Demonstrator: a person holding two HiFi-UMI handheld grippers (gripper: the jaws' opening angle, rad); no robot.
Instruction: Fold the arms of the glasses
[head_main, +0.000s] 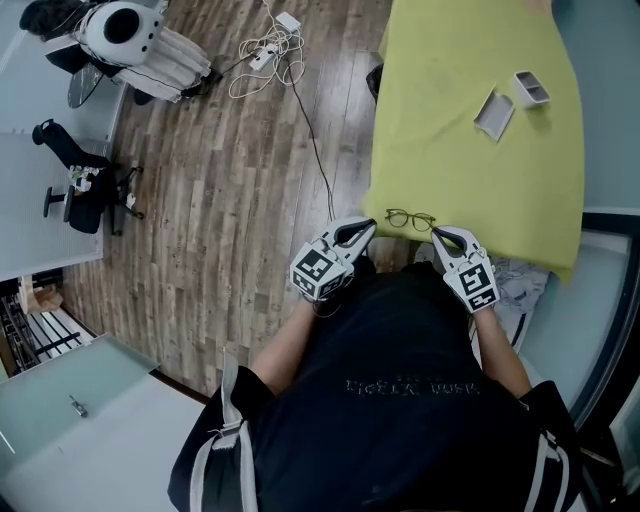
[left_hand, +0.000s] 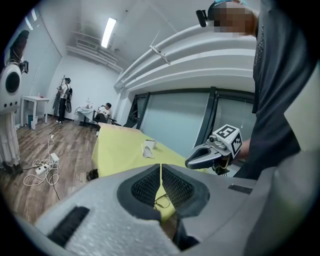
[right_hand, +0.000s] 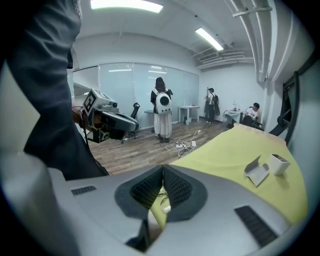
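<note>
**Head view.** The left gripper (head_main: 369, 226) and right gripper (head_main: 437, 233) are held at the near edge of the table (head_main: 470, 190), which is covered in yellow cloth. The glasses (head_main: 410, 219) lie on the cloth between the two sets of jaw tips. The left tips are at 9 o'clock of the frame, just beside it. The right tips are at about 4 o'clock of it, close by the lens on that side. Contact on either side cannot be told here, nor whether the arms of the glasses are folded. A box (head_main: 531, 88) and a folded white piece (head_main: 495, 113) lie well apart from the glasses, toward 1 o'clock.

**Left gripper view.** The left gripper (left_hand: 160, 168) has its jaws pressed together at the tips, with nothing between the pads. The glasses (left_hand: 161, 200) show as thin wire on the cloth, in the gap under the closed tips at 6 o'clock. The right gripper (left_hand: 189, 162) hangs over the table edge at 3 o'clock.

**Right gripper view.** The right gripper (right_hand: 162, 168) also has its jaws closed tip to tip and holds nothing. The glasses (right_hand: 164, 202) lie below the tips at 6 o'clock. The left gripper (right_hand: 131, 131) is at 9 o'clock.
</note>
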